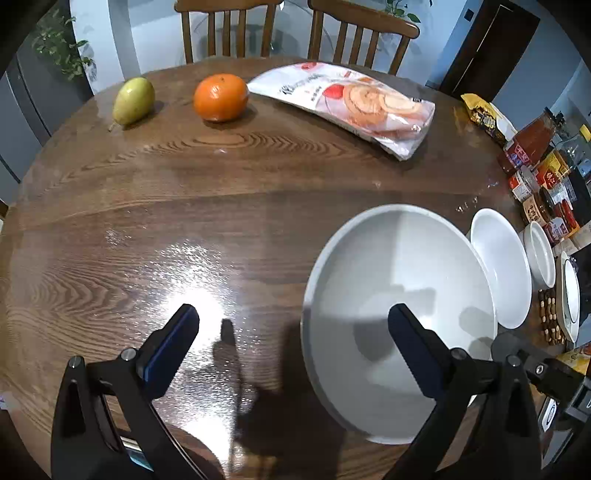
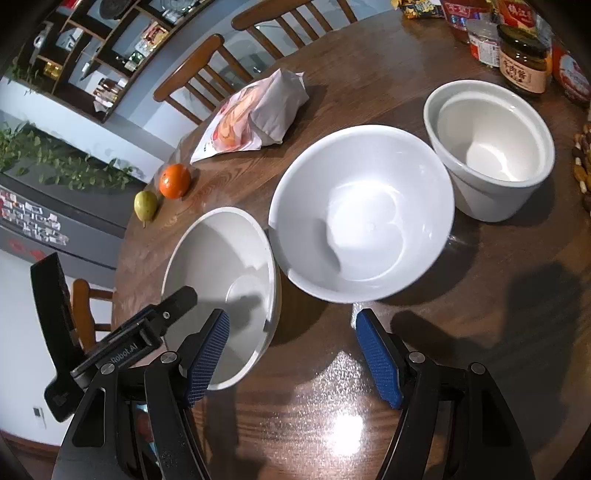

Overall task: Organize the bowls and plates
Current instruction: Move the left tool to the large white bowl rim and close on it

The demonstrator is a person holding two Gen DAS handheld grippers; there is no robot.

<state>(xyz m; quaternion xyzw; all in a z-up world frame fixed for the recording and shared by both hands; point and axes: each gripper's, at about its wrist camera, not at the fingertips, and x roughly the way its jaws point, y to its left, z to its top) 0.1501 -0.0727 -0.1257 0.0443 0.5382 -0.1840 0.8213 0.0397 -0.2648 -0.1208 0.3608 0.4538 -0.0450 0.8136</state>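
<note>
A large grey-white bowl (image 1: 399, 317) sits on the wooden table; it also shows in the right wrist view (image 2: 221, 273). My left gripper (image 1: 293, 325) is open, its right finger over the bowl's inside and its left finger over bare table. A white bowl (image 2: 362, 214) stands beside the large one, seen edge-on in the left wrist view (image 1: 502, 266). Two small white bowls, nested (image 2: 491, 147), stand further right. My right gripper (image 2: 291, 354) is open and empty, just in front of the white bowl, over the table.
A pear (image 1: 133, 99), an orange (image 1: 221, 97) and a bag of rolls (image 1: 347, 103) lie at the far side. Jars and sauce bottles (image 1: 539, 162) crowd the right edge. Two wooden chairs (image 1: 295, 29) stand behind the table. A bead mat (image 1: 550, 317) lies at the right.
</note>
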